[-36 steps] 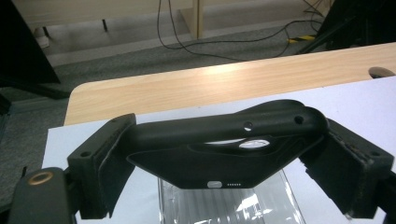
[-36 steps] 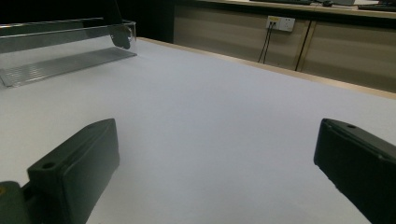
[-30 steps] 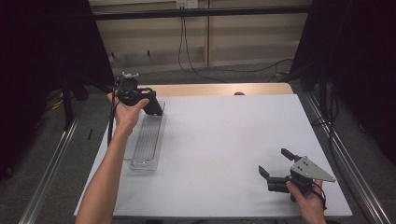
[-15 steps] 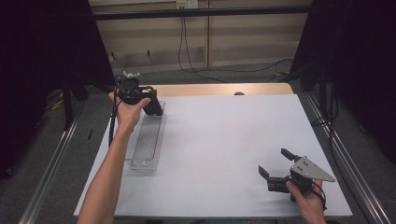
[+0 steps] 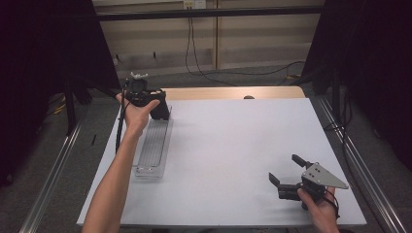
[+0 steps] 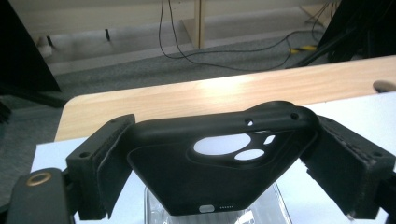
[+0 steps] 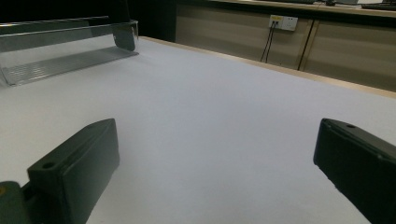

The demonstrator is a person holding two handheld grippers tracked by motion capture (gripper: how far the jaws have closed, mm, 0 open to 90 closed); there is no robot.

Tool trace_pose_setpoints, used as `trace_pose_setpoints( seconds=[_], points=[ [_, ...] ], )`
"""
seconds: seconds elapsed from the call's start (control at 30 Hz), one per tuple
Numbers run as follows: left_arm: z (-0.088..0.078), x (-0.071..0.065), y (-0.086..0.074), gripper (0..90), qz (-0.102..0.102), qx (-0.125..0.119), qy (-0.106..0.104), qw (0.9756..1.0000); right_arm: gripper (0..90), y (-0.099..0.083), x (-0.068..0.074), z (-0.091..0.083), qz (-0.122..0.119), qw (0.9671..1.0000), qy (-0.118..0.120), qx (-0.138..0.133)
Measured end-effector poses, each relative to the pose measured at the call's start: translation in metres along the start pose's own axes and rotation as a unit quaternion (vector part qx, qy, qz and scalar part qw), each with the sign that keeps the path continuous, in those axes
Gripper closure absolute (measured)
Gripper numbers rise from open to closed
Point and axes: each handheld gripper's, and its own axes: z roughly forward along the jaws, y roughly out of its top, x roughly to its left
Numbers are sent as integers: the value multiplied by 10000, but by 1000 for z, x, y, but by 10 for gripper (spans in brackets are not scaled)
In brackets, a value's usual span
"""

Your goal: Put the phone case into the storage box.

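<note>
A black phone case with camera cut-outs is held in my left gripper, which is shut on its two side edges. It hangs tilted just above the far end of a long clear plastic tray at the table's left. In the left gripper view the case spans the gap between the jaws of the gripper, with the tray below it. My right gripper rests open near the front right of the white table, holding nothing. Its own view shows the gripper wide apart over bare tabletop, the tray far off.
The white table surface ends in a wooden strip along the far edge. Metal rails run along both sides of the table. Cables hang on the floor beyond it.
</note>
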Motion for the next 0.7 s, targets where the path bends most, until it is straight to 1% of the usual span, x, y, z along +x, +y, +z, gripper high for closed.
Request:
trace_pose_setpoints(
  seconds=[0.13, 0.23, 0.4, 0.43, 0.53, 0.6, 0.7],
  points=[
    [4, -4, 1, 126, 63, -14, 31, 10000, 0, 0, 0, -1, -4, 10000, -2, 1],
    [5, -3, 2, 127, 46, -20, 12, 10000, 0, 0, 0, -1, 12, 10000, -7, 2],
    [6, 0, 2, 122, 25, -9, -87, 10000, 0, 0, 0, -1, -3, 10000, 3, 9],
    [7, 1, 1, 119, -6, -23, -98, 9999, 0, 0, -1, -1, -1, 10000, 7, 7],
    [8, 2, 1, 107, -14, 4, -208, 9998, 0, 0, -1, -1, 6, 10000, 9, 8],
    [9, 2, 1, 102, 39, -12, -209, 9998, 0, 0, -1, -1, 10, 10000, 6, 6],
    [9, 4, 1, 82, -8, -50, -251, 9997, 0, 0, -1, -1, 2, 10000, 1, 11]
  ],
)
